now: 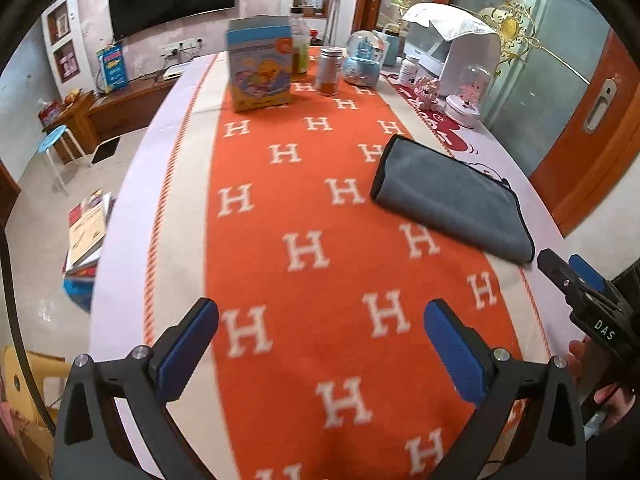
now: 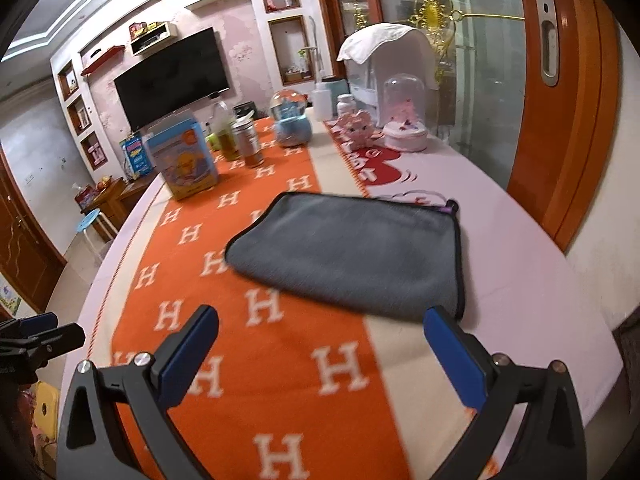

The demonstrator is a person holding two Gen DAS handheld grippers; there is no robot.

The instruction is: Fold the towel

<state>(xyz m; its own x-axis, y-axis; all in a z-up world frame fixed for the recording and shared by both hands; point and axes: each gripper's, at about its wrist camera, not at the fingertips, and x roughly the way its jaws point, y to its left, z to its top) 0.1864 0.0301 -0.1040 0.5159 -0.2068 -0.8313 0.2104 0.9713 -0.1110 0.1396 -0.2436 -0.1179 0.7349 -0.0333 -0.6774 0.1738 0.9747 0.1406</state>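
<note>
**Now: towel lying folded, both grippers empty**

Grey towel (image 2: 352, 248) is lying folded on the table (image 2: 500, 264), straddling the orange runner (image 1: 320, 220) edge. Left gripper (image 1: 320, 344) and right gripper (image 2: 320, 344) are hovering near it, jaws spread wide, holding nothing.

Pink wall with black television (image 2: 173, 76), recessed shelves (image 2: 285, 50), orange wooden door (image 2: 560, 92), blue stool (image 1: 54, 138)

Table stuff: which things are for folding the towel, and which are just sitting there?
For the job:
- grey towel, lying folded
- left gripper, open
- right gripper, open

Just sitting there:
- duck box
- spice jar
- snow globe
- pink figurine
- orange H cloth
</note>
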